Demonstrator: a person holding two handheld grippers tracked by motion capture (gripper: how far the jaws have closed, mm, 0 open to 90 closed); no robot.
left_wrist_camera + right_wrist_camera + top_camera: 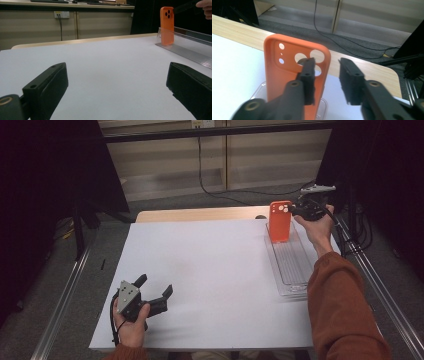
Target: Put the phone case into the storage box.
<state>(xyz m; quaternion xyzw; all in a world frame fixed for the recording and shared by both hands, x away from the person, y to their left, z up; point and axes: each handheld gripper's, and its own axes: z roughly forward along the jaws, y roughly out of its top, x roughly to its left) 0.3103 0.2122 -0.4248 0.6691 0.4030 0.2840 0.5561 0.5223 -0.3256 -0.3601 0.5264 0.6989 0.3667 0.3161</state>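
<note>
Orange phone case [280, 221] stands upright at the far end of a clear plastic tray [295, 285], with its long axis pointing up and the camera holes at the top. The tray lies along the right side of the white table sheet [210, 270], with its long side running away from the person, and apart from the case I see nothing inside it.

The right gripper [325, 67] is just at the case, at its upper right corner. In the right gripper view the jaws stand a narrow gap apart: one jaw is in front of the camera holes, and the other is beside the right edge of the case. I cannot tell surely if the case edge is already between them or only behind them, and I see no firm squeeze on it. So the case lies a little to the left of the gap between the jaws, and very near.

The left gripper [154, 295] rests low near the front left of the sheet, well apart from the case, with its jaws spread wide and nothing between them.

I judge the right hand is the one for the coming move. It probably needs a small shift sideways toward the case, so that the edge enters the gap before closing. A thin upright case could tip in the tray if it is pushed.
</note>
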